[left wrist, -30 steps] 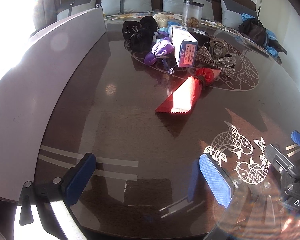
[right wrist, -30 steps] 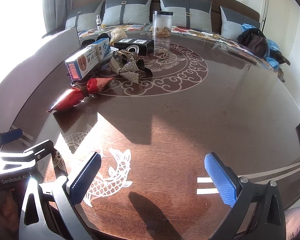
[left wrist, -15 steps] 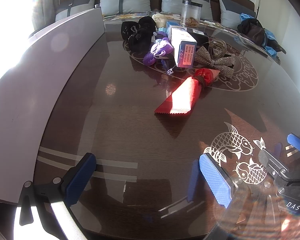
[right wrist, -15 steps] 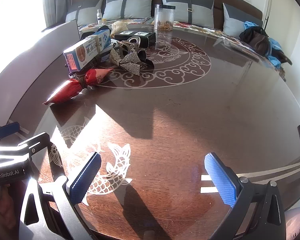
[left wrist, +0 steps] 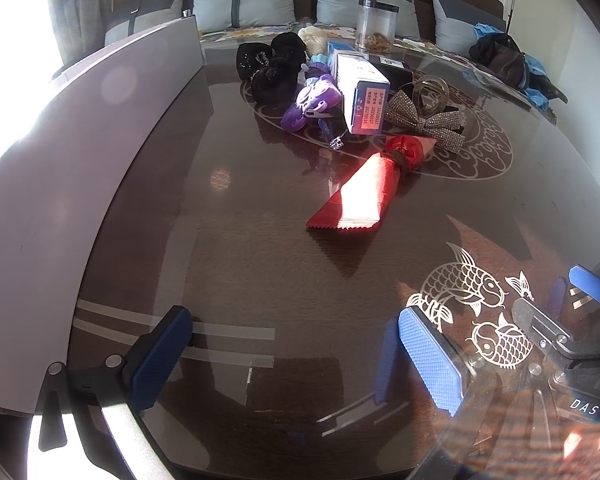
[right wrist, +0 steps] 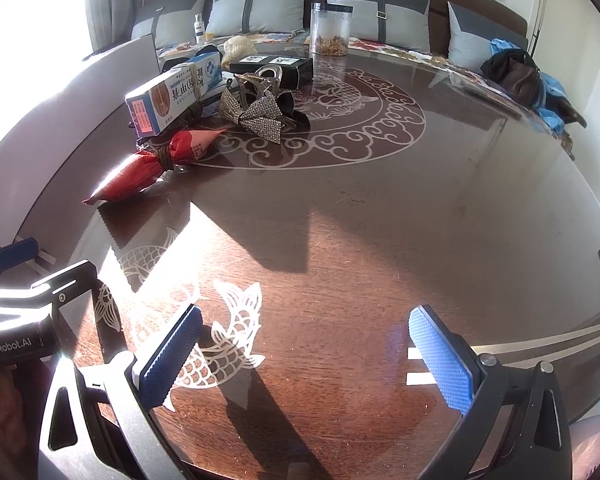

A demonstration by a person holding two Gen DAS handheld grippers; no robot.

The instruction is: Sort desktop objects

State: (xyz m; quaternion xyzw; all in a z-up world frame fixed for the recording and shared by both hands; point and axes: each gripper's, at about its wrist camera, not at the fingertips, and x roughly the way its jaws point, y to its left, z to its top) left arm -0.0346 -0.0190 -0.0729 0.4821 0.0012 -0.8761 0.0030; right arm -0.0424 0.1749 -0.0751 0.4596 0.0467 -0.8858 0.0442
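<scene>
Both tongs are held low over the near edge of the table [right wrist: 380, 208], nothing gripped. On the left gripper [left wrist: 296, 354] the jaws are spread wide apart and empty; on the right gripper [right wrist: 304, 356] likewise wide apart and empty. Neither is touching any object.

The things to be sorted are piled at about 12 o'clock from the left gripper and about 11 o'clock from the right gripper, well apart from both. Nearest is the red packet [left wrist: 360, 196], lying flat and alone at the near edge of the pile, its tied neck pointed away toward the clutter. Behind it: a white box [left wrist: 362, 94] propped on a tilt, a glittery bow [left wrist: 420, 118], purple items [left wrist: 312, 104], black fabric pieces [left wrist: 272, 68], a black box [right wrist: 272, 66]. A clear jar [right wrist: 330, 28] stands at the far rim, at 12 o'clock.

Step judged: reach not yet begun, no item picked; task at its start.

To be done well, the red packet should probably be taken first, as it is closest and free on three sides. Jaws are best brought in across its narrow width, near the tied neck, where it seems thick enough to pinch; the flat serrated end looks thin and may slip. A low approach is advised, as the glossy tabletop gives glare and reflections. The white box should not be knocked, since it leans on other things. No sorting bin is visible.
</scene>
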